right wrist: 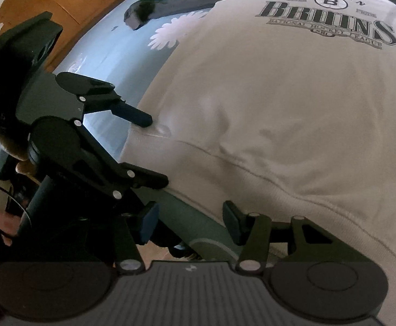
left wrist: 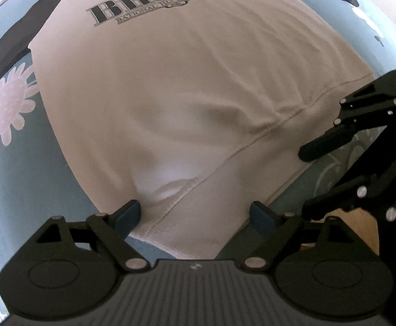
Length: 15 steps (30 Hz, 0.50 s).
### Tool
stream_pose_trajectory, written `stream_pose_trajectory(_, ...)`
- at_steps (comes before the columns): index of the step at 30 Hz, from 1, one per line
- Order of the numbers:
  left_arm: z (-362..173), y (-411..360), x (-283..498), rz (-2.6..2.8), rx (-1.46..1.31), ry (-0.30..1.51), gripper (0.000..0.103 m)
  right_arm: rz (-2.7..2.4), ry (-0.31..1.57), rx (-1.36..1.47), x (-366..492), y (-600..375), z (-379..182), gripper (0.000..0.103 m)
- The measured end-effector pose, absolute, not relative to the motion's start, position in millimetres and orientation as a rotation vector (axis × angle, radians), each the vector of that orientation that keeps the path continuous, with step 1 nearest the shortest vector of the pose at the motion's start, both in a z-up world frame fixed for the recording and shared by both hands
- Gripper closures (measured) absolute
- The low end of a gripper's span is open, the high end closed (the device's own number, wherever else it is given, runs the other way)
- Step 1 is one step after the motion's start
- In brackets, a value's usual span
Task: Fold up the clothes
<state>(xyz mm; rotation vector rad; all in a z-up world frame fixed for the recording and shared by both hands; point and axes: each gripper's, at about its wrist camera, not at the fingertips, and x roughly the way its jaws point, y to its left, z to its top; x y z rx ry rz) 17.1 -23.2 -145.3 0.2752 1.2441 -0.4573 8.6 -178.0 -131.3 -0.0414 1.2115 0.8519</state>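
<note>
1. Bed (left wrist: pixel 13 179): blue cover with white flower print; it carries the garment. Bare floor shows past its near edge.
2. Sweatshirt (left wrist: pixel 187 87): cream body, dark sleeves, "Bruins" print (left wrist: pixel 154 0) upward. It lies flat, long axis running from the hem band (left wrist: pixel 198 217) nearest both tongs away to the print.
3. Left tongs (left wrist: pixel 195 217): released, jaws wide, pointing steeply down and straddling the hem band at its corner. One pad appears to touch the cloth; nothing is clenched.
4. Right tongs (right wrist: pixel 191 222): released, empty, poised over the bed edge just beside the hem; one finger overlaps the band.
5. Deciding relation: the hem lies directly ahead of both tongs, which stand side by side along it, the left nearer to a grip. Likely next: pinch the hem, carry it toward the print.
</note>
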Motion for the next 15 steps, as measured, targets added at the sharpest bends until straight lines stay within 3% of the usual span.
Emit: stream_pose_trajectory(15, -114.8, 19.8, 55.5, -0.26, 0.121, 1.114, 0.016, 0.736, 1.089, 0.032, 13.5, -226.5, -90.2, 0.045)
